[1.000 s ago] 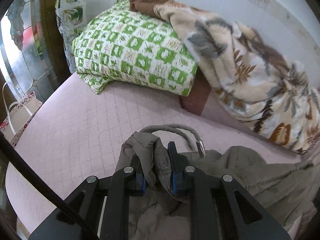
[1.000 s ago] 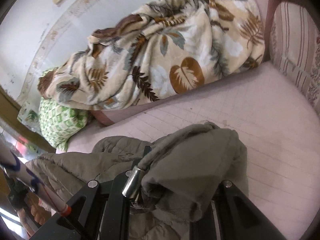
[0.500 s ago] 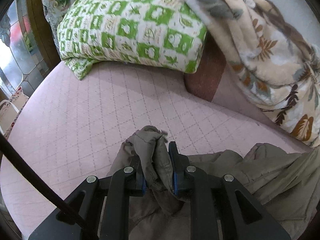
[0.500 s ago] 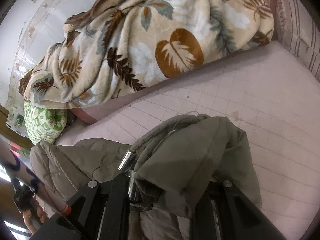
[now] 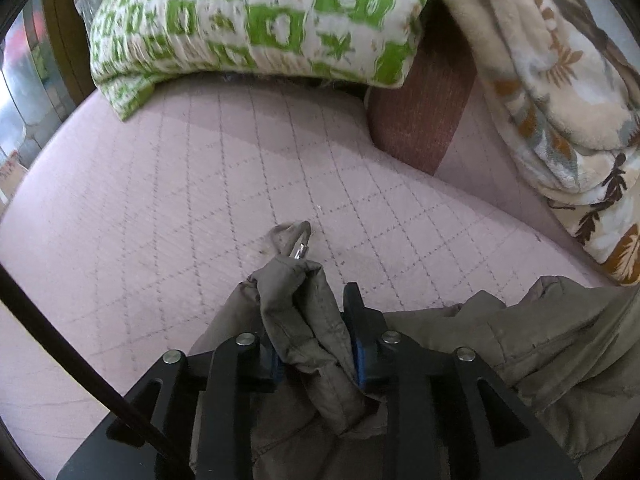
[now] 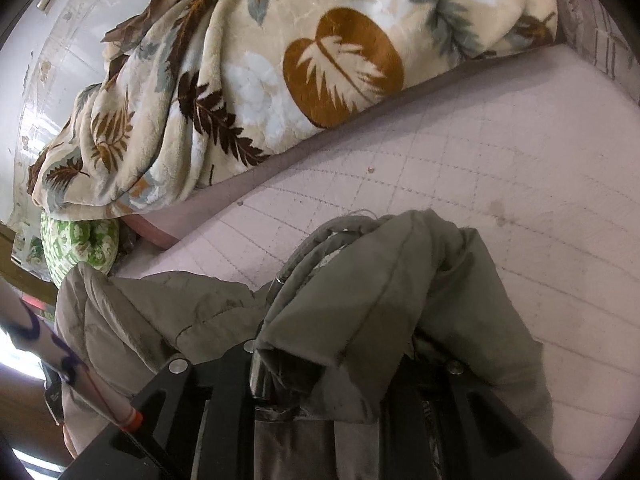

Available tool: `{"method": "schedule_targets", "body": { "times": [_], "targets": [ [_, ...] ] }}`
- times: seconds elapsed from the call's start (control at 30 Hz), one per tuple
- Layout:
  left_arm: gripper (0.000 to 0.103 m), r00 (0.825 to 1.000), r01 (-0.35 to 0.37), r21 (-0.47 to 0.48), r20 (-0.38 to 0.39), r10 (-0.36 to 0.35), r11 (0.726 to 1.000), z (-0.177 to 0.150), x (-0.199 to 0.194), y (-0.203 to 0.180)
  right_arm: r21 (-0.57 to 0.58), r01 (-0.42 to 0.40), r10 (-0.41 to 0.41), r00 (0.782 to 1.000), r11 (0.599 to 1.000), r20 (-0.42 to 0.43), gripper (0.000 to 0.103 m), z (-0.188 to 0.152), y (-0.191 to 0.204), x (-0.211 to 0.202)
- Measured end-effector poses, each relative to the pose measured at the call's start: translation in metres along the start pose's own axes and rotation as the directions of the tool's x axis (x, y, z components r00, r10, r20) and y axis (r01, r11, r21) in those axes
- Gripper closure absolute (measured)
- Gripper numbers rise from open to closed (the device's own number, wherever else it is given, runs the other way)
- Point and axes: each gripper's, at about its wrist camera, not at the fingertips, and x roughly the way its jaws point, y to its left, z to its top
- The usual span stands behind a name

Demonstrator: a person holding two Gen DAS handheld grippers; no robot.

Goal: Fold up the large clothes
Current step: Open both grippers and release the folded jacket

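Note:
An olive-green padded jacket (image 5: 520, 340) lies bunched on the pink quilted bed (image 5: 200, 184). My left gripper (image 5: 316, 344) is shut on a fold of the jacket's edge, low over the mattress. A drawcord with a metal tip (image 5: 298, 250) trails ahead of it. In the right wrist view my right gripper (image 6: 332, 376) is shut on another bunch of the same jacket (image 6: 384, 300), whose cloth drapes over and hides the fingers. The rest of the jacket (image 6: 160, 312) stretches left toward the other hand.
A green-and-white checked pillow (image 5: 256, 20) and a dark red cushion (image 5: 420, 112) lie at the head of the bed. A leaf-print fleece blanket (image 6: 280, 80) is heaped along the wall. Bare pink mattress (image 6: 500, 160) stretches right of the jacket.
Both grippers have moved forward and down toward the mattress with the jacket still in them. The pillow and blanket look closer. The drawcord now lies on the bed.

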Motion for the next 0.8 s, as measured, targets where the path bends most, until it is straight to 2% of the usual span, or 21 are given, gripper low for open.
{"method": "schedule_targets", "body": {
  "times": [0.1, 0.2, 0.3, 0.33, 0.37, 0.4, 0.43, 0.47, 0.57, 0.7, 0.8],
  "targets": [
    [0.074, 0.999, 0.052, -0.041, -0.014, -0.053, 0.998, 0.0, 0.003, 0.009, 0.019, -0.023, 0.022, 1.0, 1.0, 0.007, 0.084, -0.001, -0.005, 0.004],
    [0.071, 0.996, 0.084, -0.042, -0.04, -0.085, 0.996, 0.006, -0.006, 0.014, 0.045, -0.047, 0.047, 0.999, 0.998, 0.002, 0.082, 0.0, -0.008, 0.004],
    [0.065, 0.992, 0.127, -0.031, -0.013, -0.127, 0.991, 0.013, -0.042, 0.021, 0.078, -0.056, 0.057, 0.998, 0.995, -0.01, 0.077, 0.006, -0.006, -0.009],
    [0.058, 0.989, 0.147, -0.034, -0.002, -0.147, 0.989, 0.016, -0.054, 0.024, 0.083, -0.062, 0.063, 0.998, 0.995, -0.008, 0.072, 0.008, -0.003, -0.015],
    [0.046, 0.985, 0.173, -0.045, 0.015, -0.172, 0.984, 0.019, -0.069, 0.028, 0.083, -0.07, 0.071, 0.997, 0.994, -0.001, 0.06, 0.009, -0.001, -0.023],
    [0.039, 0.98, 0.197, -0.064, 0.036, -0.195, 0.978, 0.021, -0.086, 0.034, 0.074, -0.075, 0.074, 0.997, 0.994, 0.022, 0.051, 0.011, 0.005, -0.037],
    [0.033, 0.975, 0.217, -0.087, 0.062, -0.212, 0.972, 0.023, -0.104, 0.039, 0.066, -0.061, 0.058, 0.997, 0.996, 0.049, 0.029, 0.011, 0.008, -0.048],
    [0.033, 0.971, 0.232, -0.105, 0.085, -0.224, 0.967, 0.024, -0.12, 0.044, 0.054, -0.024, 0.018, 0.995, 0.998, 0.101, 0.013, 0.011, 0.012, -0.066],
    [0.032, 0.97, 0.231, -0.098, 0.103, -0.221, 0.968, 0.023, -0.164, 0.046, 0.019, 0.004, -0.007, 0.986, 1.0, 0.165, 0.011, 0.01, 0.027, -0.108],
    [0.032, 0.972, 0.162, 0.014, 0.168, -0.162, 0.987, -0.008, -0.216, 0.032, -0.055, 0.04, -0.028, 0.98, 0.998, 0.199, 0.011, -0.006, 0.056, -0.152],
    [0.029, 0.973, 0.161, 0.064, 0.159, -0.17, 0.985, -0.033, -0.226, 0.017, -0.189, 0.078, -0.039, 0.979, 0.979, 0.202, 0.021, -0.027, 0.096, -0.171]
  ]
}}
